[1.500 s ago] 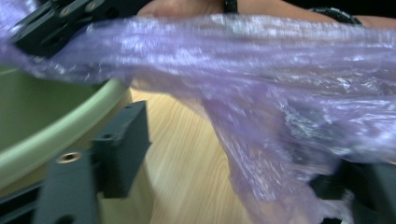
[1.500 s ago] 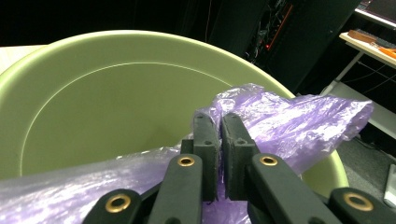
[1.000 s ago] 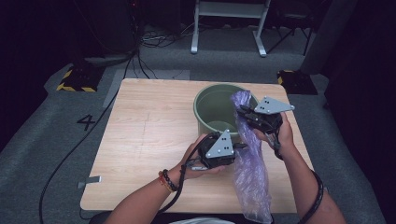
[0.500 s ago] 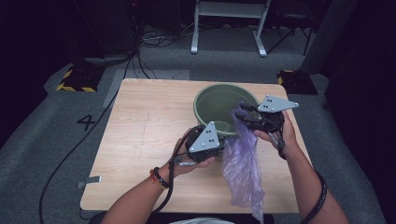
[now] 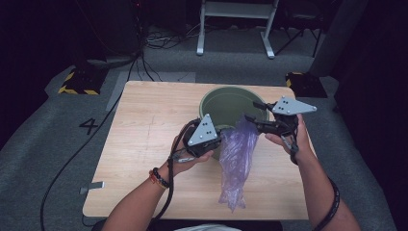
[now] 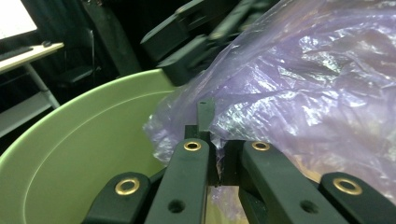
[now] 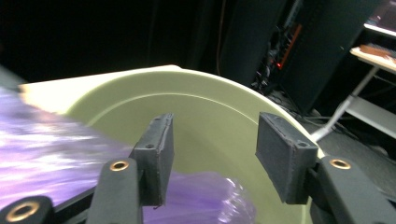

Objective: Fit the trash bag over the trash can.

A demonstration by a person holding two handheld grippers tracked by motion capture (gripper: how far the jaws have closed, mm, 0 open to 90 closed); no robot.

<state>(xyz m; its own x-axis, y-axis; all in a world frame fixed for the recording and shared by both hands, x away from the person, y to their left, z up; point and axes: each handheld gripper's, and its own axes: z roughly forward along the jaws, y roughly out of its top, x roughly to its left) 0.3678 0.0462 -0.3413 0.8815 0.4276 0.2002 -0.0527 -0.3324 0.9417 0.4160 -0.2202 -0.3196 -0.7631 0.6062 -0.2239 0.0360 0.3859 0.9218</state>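
A crumpled purple plastic bag [image 5: 237, 156] hangs down in front of a green bucket [image 5: 226, 103] at the back right of the wooden table [image 5: 144, 120]. My left gripper [image 5: 225, 136] is shut on the bag's upper edge; in the left gripper view its jaws [image 6: 210, 116] pinch the film of the bag [image 6: 303, 84] beside the bucket's rim [image 6: 84, 149]. My right gripper [image 5: 251, 111] hovers over the bucket's near rim. Its jaws have just been opening and now stand apart [image 7: 212, 144] above the bag [image 7: 46, 149], with the pads off it. The bucket's inside [image 7: 210, 112] looks bare.
The bag's lower end lies on the table near its front edge. A strip of tape [image 5: 92, 186] sticks out at the table's left side. On the grey floor are a black cable [image 5: 62, 168], a painted 4 [image 5: 89, 126] and striped blocks [image 5: 77, 82]. A white frame [image 5: 235, 29] stands behind.
The right gripper's jaws have opened and let go of the bag's top. The left gripper, shut on the bag, has moved left and a little up, dragging the bag leftward.
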